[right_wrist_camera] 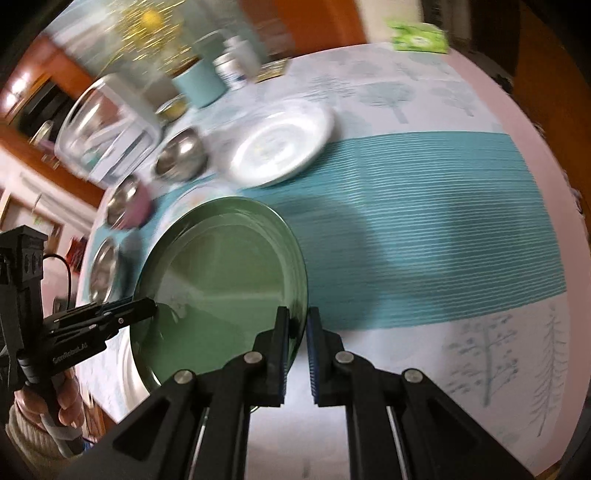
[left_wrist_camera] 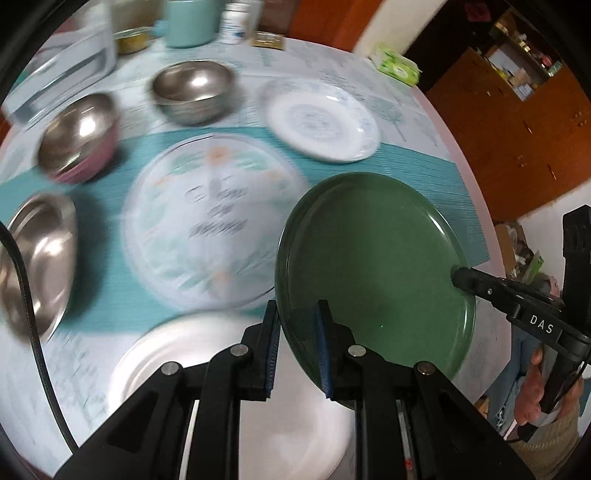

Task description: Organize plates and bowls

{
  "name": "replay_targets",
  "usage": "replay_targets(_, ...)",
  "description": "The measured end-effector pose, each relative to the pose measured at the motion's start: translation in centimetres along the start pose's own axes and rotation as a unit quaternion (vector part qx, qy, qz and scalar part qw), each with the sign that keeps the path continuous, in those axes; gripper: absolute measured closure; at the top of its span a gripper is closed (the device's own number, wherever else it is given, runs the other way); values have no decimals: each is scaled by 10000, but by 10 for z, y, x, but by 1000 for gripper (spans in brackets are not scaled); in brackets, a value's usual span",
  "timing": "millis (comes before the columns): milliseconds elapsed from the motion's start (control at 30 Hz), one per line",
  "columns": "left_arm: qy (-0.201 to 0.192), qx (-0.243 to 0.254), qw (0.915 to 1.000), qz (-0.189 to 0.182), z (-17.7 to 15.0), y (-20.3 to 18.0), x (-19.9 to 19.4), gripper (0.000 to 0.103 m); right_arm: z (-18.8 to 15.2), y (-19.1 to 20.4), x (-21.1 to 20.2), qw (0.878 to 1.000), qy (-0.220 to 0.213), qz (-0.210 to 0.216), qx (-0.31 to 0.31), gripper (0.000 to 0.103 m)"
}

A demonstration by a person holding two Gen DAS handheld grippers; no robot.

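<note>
My left claw [left_wrist_camera: 297, 314] clamped on green plate [left_wrist_camera: 373, 266] rim | my right claw [right_wrist_camera: 297, 321] clamped on opposite rim | plate tilted above teal mat [right_wrist_camera: 424, 229]

Orange-brown wooden cabinets [left_wrist_camera: 517, 140] and a white wall [left_wrist_camera: 376, 22] stand behind.

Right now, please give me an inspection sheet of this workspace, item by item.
Surface: round table, teal mat.
Job's things: green plate lifted; patterned plates, three steel bowls on the table.
Clutter: mug, bottle, glass jar, green packet.
Grippers: left gripper and right gripper, jaws shut on opposite rims of the green plate.
Cables: black cable.
Surroundings: wooden cabinets.
</note>
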State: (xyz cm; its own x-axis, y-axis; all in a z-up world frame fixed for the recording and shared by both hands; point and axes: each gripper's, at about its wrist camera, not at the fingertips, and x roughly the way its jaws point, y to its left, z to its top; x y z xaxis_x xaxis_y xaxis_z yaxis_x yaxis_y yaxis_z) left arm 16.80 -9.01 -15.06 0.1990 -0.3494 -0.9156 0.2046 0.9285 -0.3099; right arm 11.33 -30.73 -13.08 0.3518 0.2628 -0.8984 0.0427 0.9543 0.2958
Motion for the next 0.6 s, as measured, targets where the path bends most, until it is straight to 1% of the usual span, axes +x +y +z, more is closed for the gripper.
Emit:
replay_targets(133,-26,-270,9993,240,-40,38,-26,86,-20,47,9,9984,199,172,-504,94)
replay_targets(300,66,-520,9969,581,-81,76,-39,86,-49,94,30,9931,552,236,-1008,94)
replay_targets(400,215,-718,9950,658,-101,96,-34,86,-64,109,44,9900,785,244,-1147,94)
replay_targets(533,372,-775,9936,733,-119,110,-27,86,-79,117,61,9872,1078,229,-1153,94)
replay_targets(600,430,-777,9933,742,-126,114,-24,86,-88,119,65,9865,1145,210,-1155,94)
